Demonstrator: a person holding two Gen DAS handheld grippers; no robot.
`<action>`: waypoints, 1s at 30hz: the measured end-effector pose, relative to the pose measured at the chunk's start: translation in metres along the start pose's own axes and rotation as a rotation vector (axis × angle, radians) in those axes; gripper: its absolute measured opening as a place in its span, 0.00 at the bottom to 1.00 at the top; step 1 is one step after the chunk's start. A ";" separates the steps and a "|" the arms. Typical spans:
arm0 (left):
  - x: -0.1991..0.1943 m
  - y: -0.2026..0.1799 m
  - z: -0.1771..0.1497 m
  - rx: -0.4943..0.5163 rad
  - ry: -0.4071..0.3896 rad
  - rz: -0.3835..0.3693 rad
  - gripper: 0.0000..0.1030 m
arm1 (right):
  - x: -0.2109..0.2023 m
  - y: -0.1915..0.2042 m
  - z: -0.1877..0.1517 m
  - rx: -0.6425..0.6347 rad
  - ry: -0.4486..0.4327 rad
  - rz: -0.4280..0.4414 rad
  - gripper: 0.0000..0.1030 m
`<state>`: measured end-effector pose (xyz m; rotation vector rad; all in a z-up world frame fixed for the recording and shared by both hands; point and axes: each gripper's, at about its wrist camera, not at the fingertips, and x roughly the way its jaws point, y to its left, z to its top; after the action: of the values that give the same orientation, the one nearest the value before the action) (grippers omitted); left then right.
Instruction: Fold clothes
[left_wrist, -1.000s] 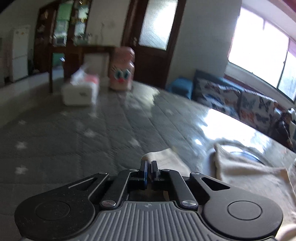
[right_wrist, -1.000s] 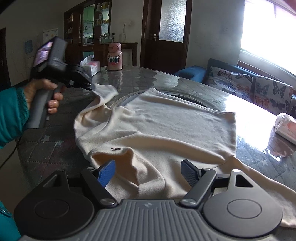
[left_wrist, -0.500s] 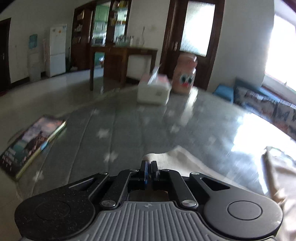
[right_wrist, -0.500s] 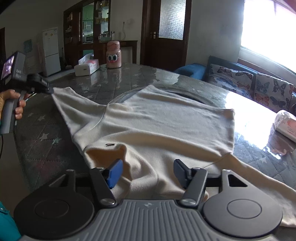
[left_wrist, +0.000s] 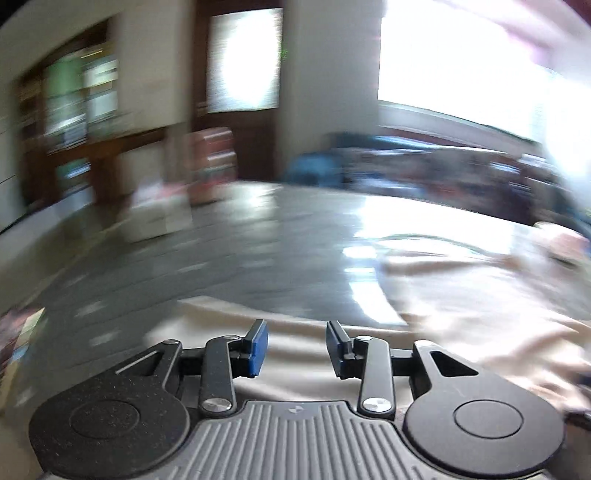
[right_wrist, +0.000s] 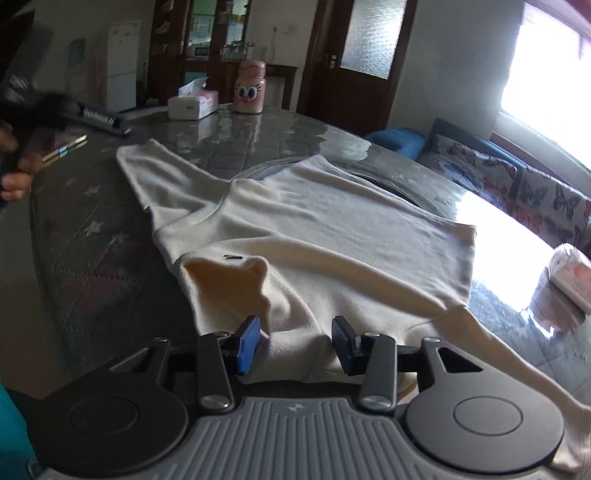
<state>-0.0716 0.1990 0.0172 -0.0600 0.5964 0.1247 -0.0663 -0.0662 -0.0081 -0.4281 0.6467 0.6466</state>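
Observation:
A cream long-sleeved top lies spread flat on the dark glass table, collar nearest the right wrist camera, one sleeve stretched out to the far left. My right gripper is open, its jaws straddling the cloth just below the collar without pinching it. My left gripper is open over the cream sleeve; that view is heavily blurred. In the right wrist view the left gripper's body shows blurred at the far left, held by a hand, apart from the sleeve end.
At the table's far end stand a tissue box and a pink cartoon-eyed bottle. A book or magazine lies at the left edge. Another tissue pack sits at the right. A butterfly-print sofa lines the window side.
My left gripper has opened and let go of the sleeve, which now lies stretched flat to the left. My right gripper's jaws have narrowed slightly over the collar area.

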 end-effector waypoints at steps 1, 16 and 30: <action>-0.003 -0.013 -0.001 0.040 -0.004 -0.054 0.42 | 0.001 0.001 -0.001 -0.007 0.005 -0.003 0.30; -0.003 -0.115 -0.032 0.400 0.066 -0.479 0.27 | -0.021 -0.008 -0.015 0.051 0.003 0.021 0.08; -0.021 -0.108 -0.002 0.413 0.001 -0.530 0.27 | -0.044 -0.059 -0.018 0.296 -0.077 -0.002 0.20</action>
<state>-0.0756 0.0895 0.0301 0.1826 0.5803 -0.5124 -0.0612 -0.1369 0.0177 -0.1284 0.6569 0.5524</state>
